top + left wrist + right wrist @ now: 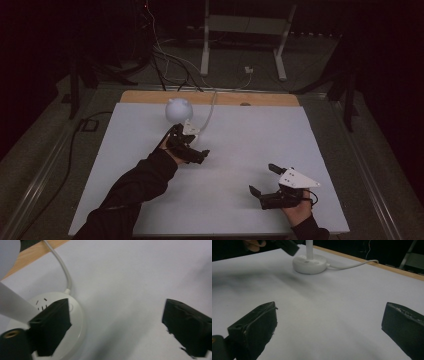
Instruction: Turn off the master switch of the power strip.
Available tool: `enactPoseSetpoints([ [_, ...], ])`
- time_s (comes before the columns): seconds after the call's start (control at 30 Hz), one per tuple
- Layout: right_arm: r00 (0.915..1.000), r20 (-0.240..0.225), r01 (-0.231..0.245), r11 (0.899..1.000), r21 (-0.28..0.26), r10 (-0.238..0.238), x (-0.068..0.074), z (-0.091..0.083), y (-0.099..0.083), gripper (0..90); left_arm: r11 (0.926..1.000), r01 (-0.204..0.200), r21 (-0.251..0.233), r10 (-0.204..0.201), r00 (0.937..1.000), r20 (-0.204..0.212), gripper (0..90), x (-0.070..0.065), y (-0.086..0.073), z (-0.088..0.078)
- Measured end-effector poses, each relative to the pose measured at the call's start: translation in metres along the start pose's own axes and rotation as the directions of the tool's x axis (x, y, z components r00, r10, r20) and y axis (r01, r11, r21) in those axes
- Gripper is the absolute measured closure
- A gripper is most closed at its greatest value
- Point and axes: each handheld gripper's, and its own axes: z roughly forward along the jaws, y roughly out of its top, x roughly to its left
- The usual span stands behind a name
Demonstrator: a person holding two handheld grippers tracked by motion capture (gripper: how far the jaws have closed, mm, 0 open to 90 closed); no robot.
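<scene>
High view: a white lamp (178,111) stands near the far edge of the table (250,150), left of centre, its rounded head above a round base and its cord (210,112) running off the back. The left claw (192,150) sits just beside that base, jaws wide and holding nothing. In the left gripper view the base (75,322) lies partly under the left-hand jaw, with small markings on its top and the stem rising beside it.

The right claw (262,182) hovers well apart, near the front right of the table, also wide and empty.

By its look the lamp is hard, smooth plastic, probably light and top-heavy, so it may slide or tip if pushed. The stem (309,248) seems the surest place to grip; the base looks too broad and slick. The cord may drag if the lamp is moved.
</scene>
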Motion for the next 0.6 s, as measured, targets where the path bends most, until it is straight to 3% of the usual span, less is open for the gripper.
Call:
enactPoseSetpoints([
  [0.1, 1.0, 0.005, -0.004, 1.0, -0.004, 0.004, -0.001, -0.001, 0.0, 0.0, 0.9993, -0.009, 0.035, 0.008, 0.9997, 0.025, 0.4, 0.0, -0.004, -0.003],
  [0.4, 1.0, 0.004, 0.0, 1.0, -0.003, 0.0, 0.0, 0.0, 0.0, 0.0, 0.999, 0.044, 0.009, -0.045, 0.9955, 0.083, 0.3, 0.01, -0.022, -0.028],
  [0.6, 1.0, 0.003, 0.002, 1.0, 0.001, -0.002, 0.0, 0.001, 0.0, 0.0, 0.9985, 0.053, 0.013, -0.054, 0.9948, 0.087, 0.3, 0.015, -0.037, -0.044],
])
